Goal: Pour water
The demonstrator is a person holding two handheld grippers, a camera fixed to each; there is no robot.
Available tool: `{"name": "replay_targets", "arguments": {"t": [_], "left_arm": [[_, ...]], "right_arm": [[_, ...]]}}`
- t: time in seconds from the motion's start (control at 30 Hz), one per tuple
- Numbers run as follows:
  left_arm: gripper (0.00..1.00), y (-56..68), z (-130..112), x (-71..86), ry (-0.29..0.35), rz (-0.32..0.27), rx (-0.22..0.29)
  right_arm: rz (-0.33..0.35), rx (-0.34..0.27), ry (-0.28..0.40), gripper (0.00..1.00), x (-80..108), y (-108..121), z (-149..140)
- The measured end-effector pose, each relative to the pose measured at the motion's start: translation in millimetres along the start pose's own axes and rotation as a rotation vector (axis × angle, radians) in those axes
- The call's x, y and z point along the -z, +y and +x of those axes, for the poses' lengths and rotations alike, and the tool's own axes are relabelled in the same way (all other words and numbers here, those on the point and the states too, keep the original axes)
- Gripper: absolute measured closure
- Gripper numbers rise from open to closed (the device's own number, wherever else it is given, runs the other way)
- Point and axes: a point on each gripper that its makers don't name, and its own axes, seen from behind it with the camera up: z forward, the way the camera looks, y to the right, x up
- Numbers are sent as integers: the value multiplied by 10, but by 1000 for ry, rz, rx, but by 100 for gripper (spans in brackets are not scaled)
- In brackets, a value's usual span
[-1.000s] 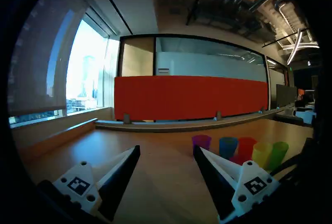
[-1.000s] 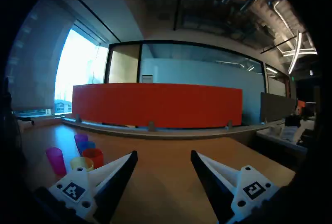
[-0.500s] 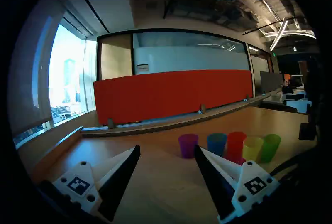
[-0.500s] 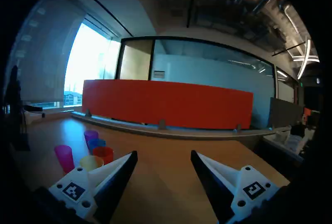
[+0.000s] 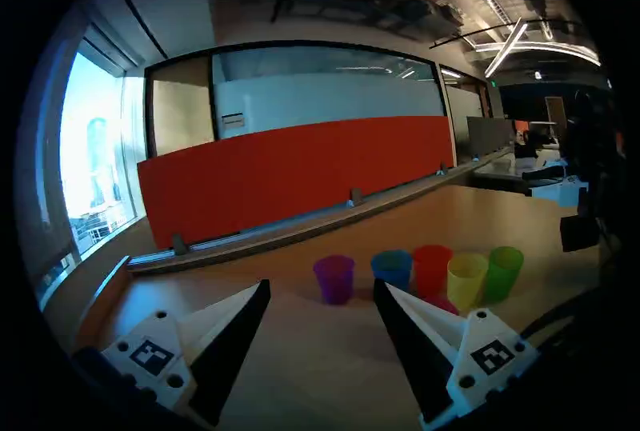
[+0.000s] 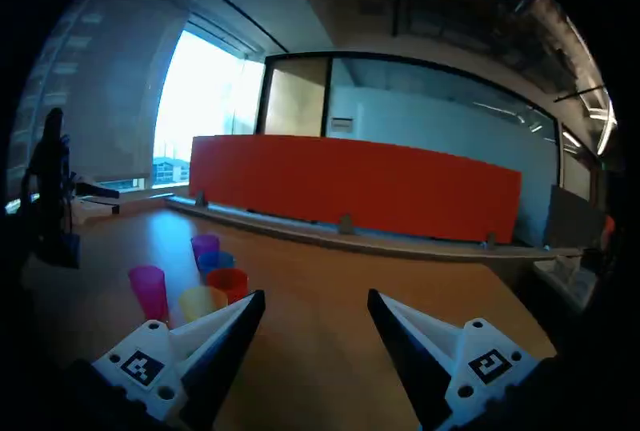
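Note:
A row of small plastic cups stands on the wooden table (image 5: 496,215). In the left gripper view they are a purple cup (image 5: 334,278), a blue cup (image 5: 392,266), a red cup (image 5: 432,267), a yellow cup (image 5: 466,278) and a green cup (image 5: 504,271), just beyond my left gripper (image 5: 320,293), which is open and holds nothing. In the right gripper view a pink cup (image 6: 150,290), yellow cup (image 6: 200,301), red cup (image 6: 227,282), blue cup (image 6: 214,261) and purple cup (image 6: 205,245) stand left of my right gripper (image 6: 314,303), also open with nothing between its fingers.
A long orange partition (image 5: 296,171) runs along the table's far edge, with glass walls behind. Bright windows (image 6: 204,123) lie to the left. A dark stand (image 6: 50,191) rises at the left in the right gripper view. A dark shape (image 5: 588,191) stands at the right in the left gripper view.
Both views have swung: in the left gripper view the cups slid left toward the centre, in the right gripper view they shifted right and nearer. Both grippers stayed open.

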Motion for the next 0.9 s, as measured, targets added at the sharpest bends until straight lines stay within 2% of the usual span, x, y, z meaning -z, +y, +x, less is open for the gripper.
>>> {"name": "replay_targets", "arguments": {"t": [0.17, 0.4, 0.77, 0.9], "left_arm": [[4, 28, 12, -108, -35, -46, -30], [4, 142, -30, -290, -102, -138, -72], [4, 356, -58, -538, -175, -286, -90], [4, 432, -83, -628, -200, -330, -117]], "right_arm": [[78, 20, -41, 0, 7, -157, -32], [193, 59, -90, 0, 52, -398, -103], [266, 78, -145, 0, 81, -519, -254], [294, 87, -168, 0, 94, -561, -311]]}}
